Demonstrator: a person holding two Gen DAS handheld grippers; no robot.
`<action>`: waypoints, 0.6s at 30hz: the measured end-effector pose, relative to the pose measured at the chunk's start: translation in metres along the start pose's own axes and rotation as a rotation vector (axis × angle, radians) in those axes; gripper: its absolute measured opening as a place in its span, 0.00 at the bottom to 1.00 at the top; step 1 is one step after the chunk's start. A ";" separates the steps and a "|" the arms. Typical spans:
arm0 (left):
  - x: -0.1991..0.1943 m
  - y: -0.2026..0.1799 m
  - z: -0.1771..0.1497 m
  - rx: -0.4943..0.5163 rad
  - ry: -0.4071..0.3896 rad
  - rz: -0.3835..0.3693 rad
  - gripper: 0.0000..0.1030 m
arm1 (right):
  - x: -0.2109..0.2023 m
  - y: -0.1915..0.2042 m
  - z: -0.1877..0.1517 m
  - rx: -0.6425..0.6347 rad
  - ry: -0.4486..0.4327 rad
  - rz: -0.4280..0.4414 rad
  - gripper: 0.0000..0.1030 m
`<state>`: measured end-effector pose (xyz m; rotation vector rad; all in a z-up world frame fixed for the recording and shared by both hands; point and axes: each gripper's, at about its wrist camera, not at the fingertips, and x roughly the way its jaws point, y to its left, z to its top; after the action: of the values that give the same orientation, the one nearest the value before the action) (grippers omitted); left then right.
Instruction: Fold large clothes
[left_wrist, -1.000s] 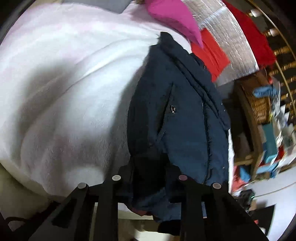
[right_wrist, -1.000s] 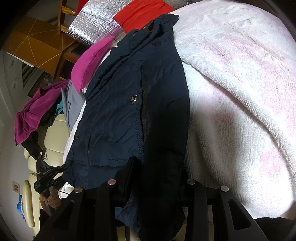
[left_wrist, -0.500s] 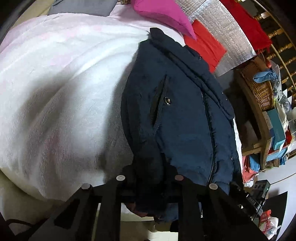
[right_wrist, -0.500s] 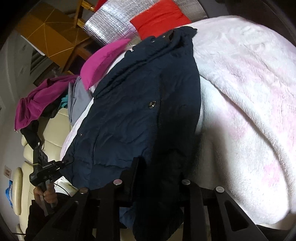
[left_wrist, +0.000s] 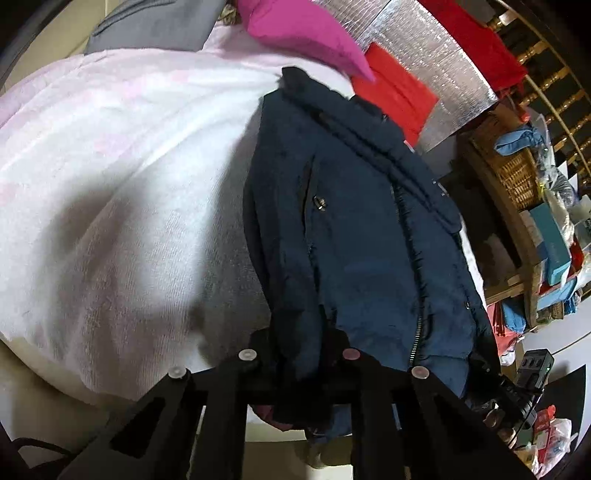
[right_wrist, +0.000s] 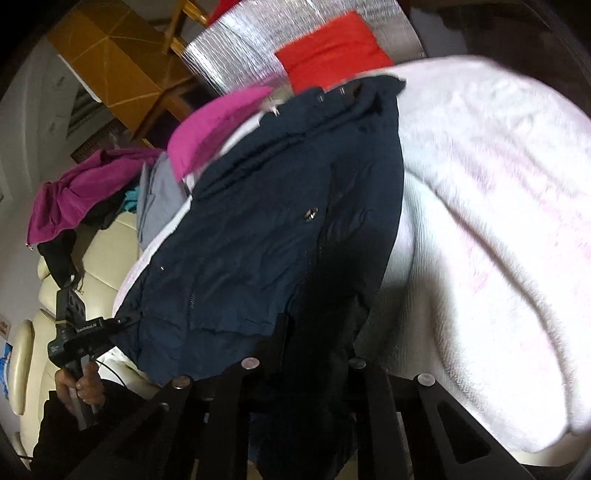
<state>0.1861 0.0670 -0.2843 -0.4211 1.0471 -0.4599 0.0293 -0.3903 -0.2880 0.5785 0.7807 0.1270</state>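
A navy padded jacket (left_wrist: 362, 229) lies on a white-pink fluffy blanket (left_wrist: 122, 192), collar at the far end, zip shut. My left gripper (left_wrist: 299, 354) is closing tight on one hem corner, with a bunch of dark fabric pinched between its fingers. In the right wrist view the same jacket (right_wrist: 258, 229) runs away from my right gripper (right_wrist: 317, 350), whose jaws are closing on the other hem corner, the cloth hanging in a fold below them. Each view shows the other gripper at the hem's far corner, held by a hand (right_wrist: 79, 387).
A pink garment (left_wrist: 306, 33), red cloth (left_wrist: 395, 92) and a silver foil mat (left_wrist: 436, 62) lie beyond the collar. A grey garment (left_wrist: 155, 29) is at the back left. A wooden shelf with a wicker basket (left_wrist: 517, 177) stands to the right. Magenta clothes (right_wrist: 81, 188) hang over a cream sofa (right_wrist: 110, 251).
Both pairs of fingers have drawn together on the jacket's hem. The right-hand corner has lifted a little, and both views have rolled slightly.
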 end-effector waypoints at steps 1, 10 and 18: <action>-0.005 0.000 -0.001 0.001 -0.007 -0.010 0.13 | -0.004 0.001 0.000 0.000 -0.010 0.002 0.14; -0.042 -0.023 -0.051 0.101 0.024 -0.027 0.12 | -0.046 0.007 -0.030 0.007 0.009 -0.003 0.14; -0.098 -0.063 -0.084 0.237 0.021 -0.061 0.11 | -0.121 0.036 -0.039 -0.064 -0.061 0.065 0.13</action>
<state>0.0597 0.0593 -0.2170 -0.2383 0.9885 -0.6360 -0.0805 -0.3813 -0.2147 0.5449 0.6962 0.1924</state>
